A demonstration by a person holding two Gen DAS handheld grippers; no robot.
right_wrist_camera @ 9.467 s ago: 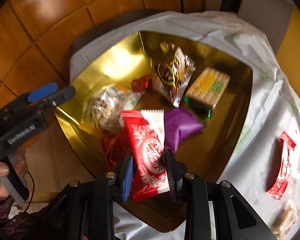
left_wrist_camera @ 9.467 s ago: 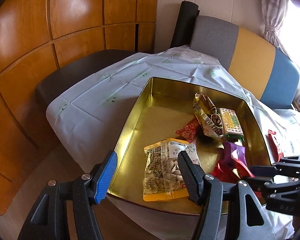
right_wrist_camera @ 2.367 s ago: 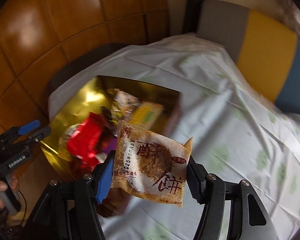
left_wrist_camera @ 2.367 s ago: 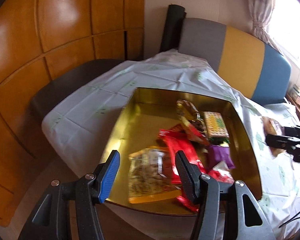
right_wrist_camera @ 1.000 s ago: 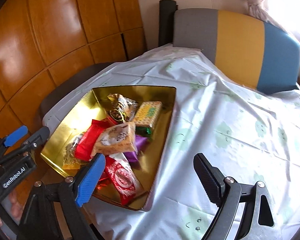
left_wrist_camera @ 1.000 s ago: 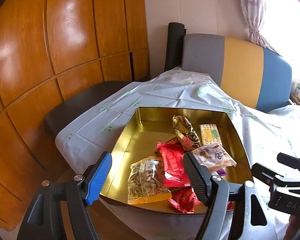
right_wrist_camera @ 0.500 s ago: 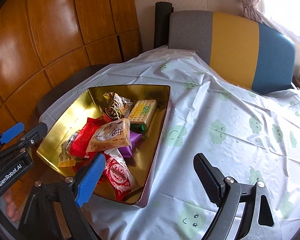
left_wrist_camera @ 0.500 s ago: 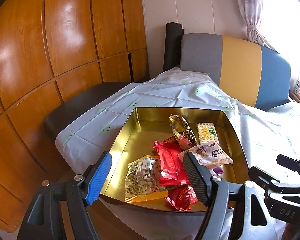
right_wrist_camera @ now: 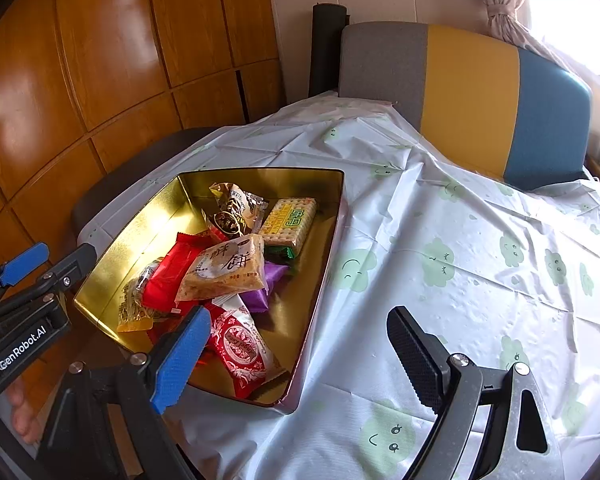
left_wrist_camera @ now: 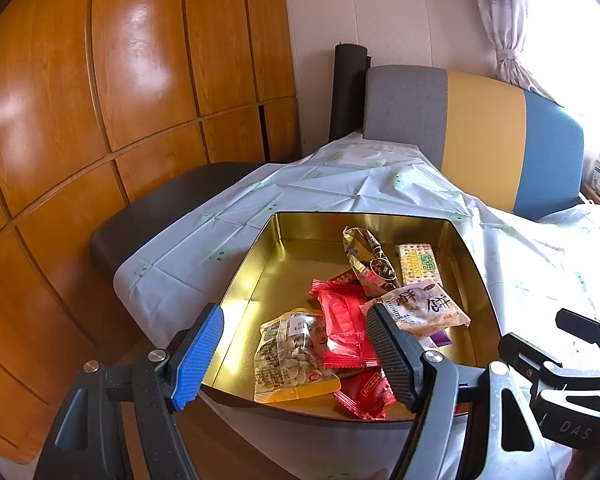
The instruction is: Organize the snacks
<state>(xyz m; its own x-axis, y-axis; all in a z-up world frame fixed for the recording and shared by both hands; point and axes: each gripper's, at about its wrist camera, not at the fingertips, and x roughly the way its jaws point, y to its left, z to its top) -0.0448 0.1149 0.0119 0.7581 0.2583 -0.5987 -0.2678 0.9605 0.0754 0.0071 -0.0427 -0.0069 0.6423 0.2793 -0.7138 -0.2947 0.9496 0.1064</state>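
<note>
Both claws stand wide apart and hold nothing. The right gripper [right_wrist_camera: 296, 354] tilts downward over the near edge of the table, its blue pad over the near right corner of the tin and its black pad over bare cloth; nothing touches either pad. The left gripper [left_wrist_camera: 290, 354] points down at a gentler slant from the tin's near side, jaws spread just as wide and empty, the snacks showing between them without contact.

Ahead of both claws lies the pale tablecloth printed with green smiling clouds [right_wrist_camera: 460, 248], draped over the table, and beyond it a padded chair back in grey, yellow and blue bands [right_wrist_camera: 468, 92]. On the cloth, just ahead of the left claw and to the left of the right one, sits the shallow rectangular gold metal tin [left_wrist_camera: 256, 280]. All the snacks I can see are in it: on top a tan pastry packet with large dark characters [right_wrist_camera: 226, 268], beneath it a plain red wrapper [left_wrist_camera: 342, 330], a clear bag of pale seeds with a yellow edge [left_wrist_camera: 294, 354], a cracker pack with green lettering [right_wrist_camera: 288, 222], a crumpled gold-and-brown wrapper [left_wrist_camera: 366, 258].

Only the right wrist view shows the purple packet [right_wrist_camera: 268, 284], the red-and-white patterned packet [right_wrist_camera: 240, 350] nearest its blue pad, and bare toes [right_wrist_camera: 20, 408] below the left claw.
</note>
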